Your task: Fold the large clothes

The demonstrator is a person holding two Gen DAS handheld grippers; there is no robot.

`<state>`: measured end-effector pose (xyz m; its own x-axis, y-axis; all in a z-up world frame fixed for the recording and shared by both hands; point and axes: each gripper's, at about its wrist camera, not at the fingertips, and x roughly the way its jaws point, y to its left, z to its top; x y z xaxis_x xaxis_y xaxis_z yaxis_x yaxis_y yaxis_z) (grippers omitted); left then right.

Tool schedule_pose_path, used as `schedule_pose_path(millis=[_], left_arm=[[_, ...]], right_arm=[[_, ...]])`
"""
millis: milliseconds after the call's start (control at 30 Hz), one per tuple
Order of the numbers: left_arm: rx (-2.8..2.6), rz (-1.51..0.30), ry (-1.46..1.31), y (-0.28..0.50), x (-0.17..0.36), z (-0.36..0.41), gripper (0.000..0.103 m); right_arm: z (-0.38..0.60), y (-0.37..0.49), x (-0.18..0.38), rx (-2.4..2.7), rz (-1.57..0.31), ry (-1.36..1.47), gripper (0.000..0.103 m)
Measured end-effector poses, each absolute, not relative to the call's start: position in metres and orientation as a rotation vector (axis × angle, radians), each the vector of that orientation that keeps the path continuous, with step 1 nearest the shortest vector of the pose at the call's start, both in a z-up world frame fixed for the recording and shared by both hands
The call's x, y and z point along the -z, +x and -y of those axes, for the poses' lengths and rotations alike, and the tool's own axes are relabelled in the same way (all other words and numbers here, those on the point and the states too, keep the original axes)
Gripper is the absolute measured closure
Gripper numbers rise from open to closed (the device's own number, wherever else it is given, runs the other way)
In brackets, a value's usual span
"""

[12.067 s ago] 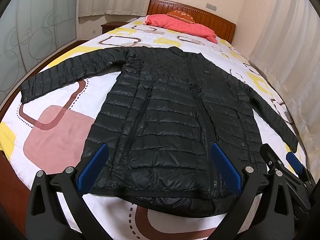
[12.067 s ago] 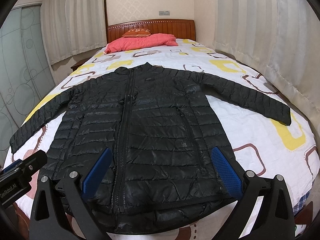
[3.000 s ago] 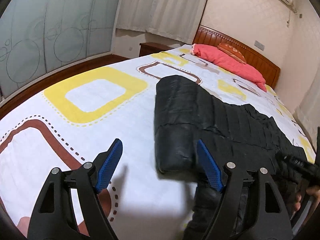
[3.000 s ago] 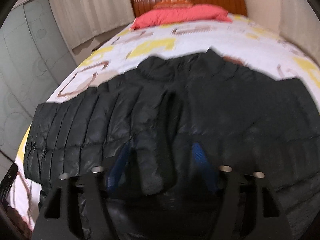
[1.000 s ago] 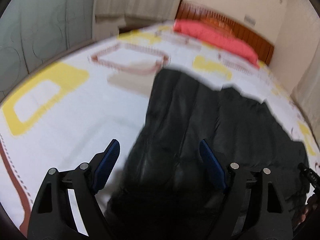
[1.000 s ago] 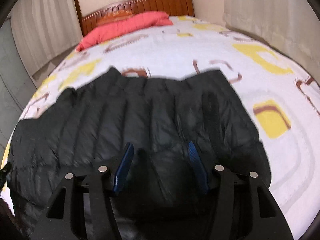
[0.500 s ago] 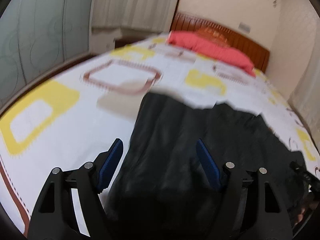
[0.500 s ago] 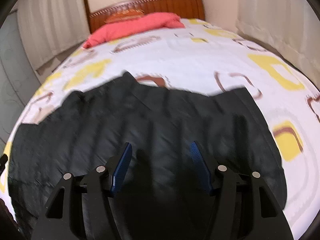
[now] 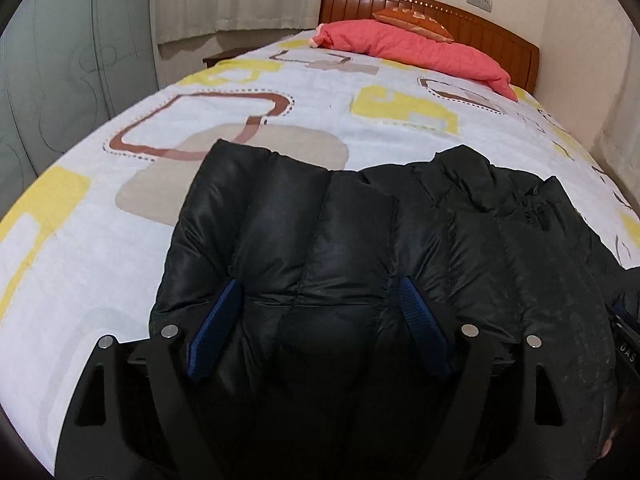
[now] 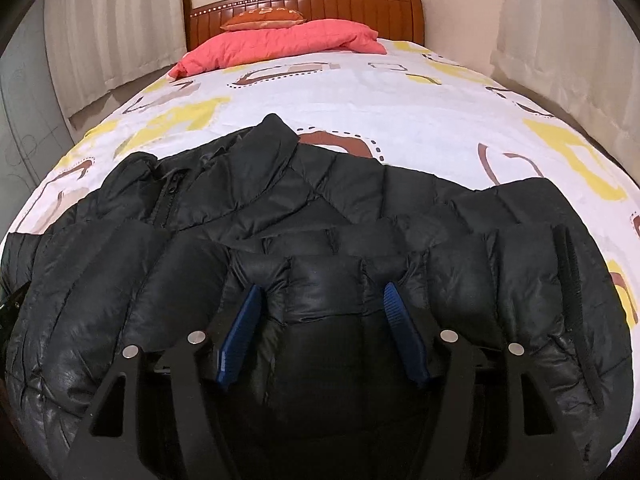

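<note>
You had the black quilted puffer jacket (image 9: pixel 460 248) lying on the bed, folded into a broad, compact bundle. Its shiny, padded panels ran in puffy channels towards the headboard. In the right wrist view the jacket (image 10: pixel 328 216) showed its stand-up collar at the far edge, raised in a peak, with the zip just left of it. A folded-over panel covered the near part, and a dark ribbed band ran along its right edge.
</note>
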<state>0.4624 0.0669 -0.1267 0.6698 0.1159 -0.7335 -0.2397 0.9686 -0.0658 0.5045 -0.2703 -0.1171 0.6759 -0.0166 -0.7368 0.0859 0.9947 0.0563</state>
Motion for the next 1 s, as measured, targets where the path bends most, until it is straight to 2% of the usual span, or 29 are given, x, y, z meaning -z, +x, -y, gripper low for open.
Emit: schedule_pose_path(millis=[200, 367, 733, 1000], left_arm=[[-0.170, -0.819, -0.225, 0.442, 0.098, -0.080, 0.022], [-0.182, -0.810, -0.290, 0.375, 0.081, -0.108, 0.019], [-0.224, -0.930, -0.694, 0.187, 0.120, -0.167, 0.019], [-0.166, -0.923, -0.781, 0.104, 0.124, -0.156, 0.019]], right_arm=[[0.285, 0.487, 0.094, 0.028, -0.832, 0.167, 0.036], [0.321, 0.435, 0.076, 0.041, -0.824, 0.202, 0.034], [0.417, 0.271, 0.092, 0.166, -0.917, 0.292, 0.034], [0.448, 0.166, 0.110, 0.174, -0.935, 0.435, 0.034]])
